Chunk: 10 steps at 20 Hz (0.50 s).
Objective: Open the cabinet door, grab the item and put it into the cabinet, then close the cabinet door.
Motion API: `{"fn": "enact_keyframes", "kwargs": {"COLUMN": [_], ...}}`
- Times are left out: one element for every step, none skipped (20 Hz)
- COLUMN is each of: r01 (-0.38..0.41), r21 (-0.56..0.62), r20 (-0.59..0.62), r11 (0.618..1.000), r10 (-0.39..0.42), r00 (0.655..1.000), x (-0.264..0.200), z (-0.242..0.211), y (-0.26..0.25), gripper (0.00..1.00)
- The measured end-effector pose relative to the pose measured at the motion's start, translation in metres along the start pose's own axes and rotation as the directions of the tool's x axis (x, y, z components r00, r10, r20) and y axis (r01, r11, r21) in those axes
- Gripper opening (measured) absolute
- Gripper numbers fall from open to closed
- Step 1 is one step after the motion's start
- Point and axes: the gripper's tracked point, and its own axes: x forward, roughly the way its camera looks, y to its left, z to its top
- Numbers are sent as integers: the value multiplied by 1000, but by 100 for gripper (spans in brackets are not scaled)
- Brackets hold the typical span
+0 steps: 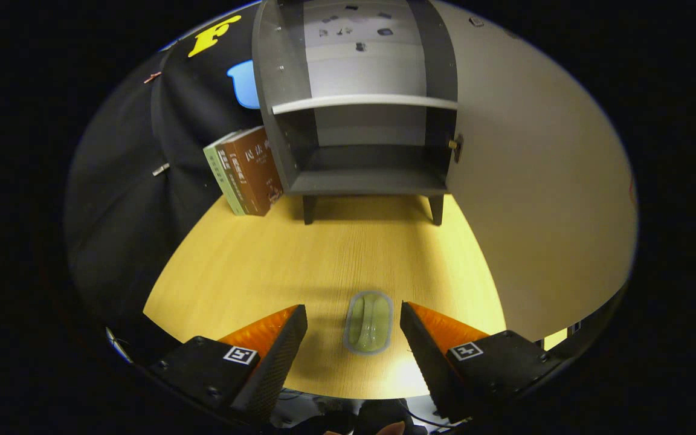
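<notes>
Cabinet (366, 163) stands open, shelves bare; tool (354, 326) released, soap dish (369, 322) between its fingers.

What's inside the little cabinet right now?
The cabinet stands open with its door swung aside. Both shelves look bare; its dark corners are hard to see. The green item lies on the table between the open gripper fingers.

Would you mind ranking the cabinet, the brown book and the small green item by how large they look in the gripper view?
1. cabinet, door open.
2. brown book, leaning beside it.
3. green item, between the open gripper fingers.
The item lies nearest the camera, so its look may flatter it.
</notes>
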Motion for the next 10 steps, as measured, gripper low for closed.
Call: {"fn": "enact_keyframes", "kwargs": {"r01": [10, 24, 33, 46, 56, 65, 73, 83, 102, 119], "r21": [4, 12, 20, 29, 31, 25, 20, 13, 8, 6], "r20": [-32, -58, -83, -108, -127, -143, -160, -179, -199, -214], "r11": [1000, 1000, 999, 999, 998, 998, 997, 996, 995, 993], "r10": [-10, -23, -31, -43, -52, -61, -69, -79, -99, -115], "r00": [999, 998, 996, 993, 991, 988, 985, 981, 975, 970], "x": [9, 22, 34, 45, 56, 67, 76, 86, 92, 97], "z": [-10, -20, -27, -34, -42, -49, -56, -63, -72, -78], "y": [-2, -6, -8, -11, -13, -15, -16, -18, -22, -27], "gripper": [99, 99, 99, 99, 99, 95, 93, 85, 77, 67]}}
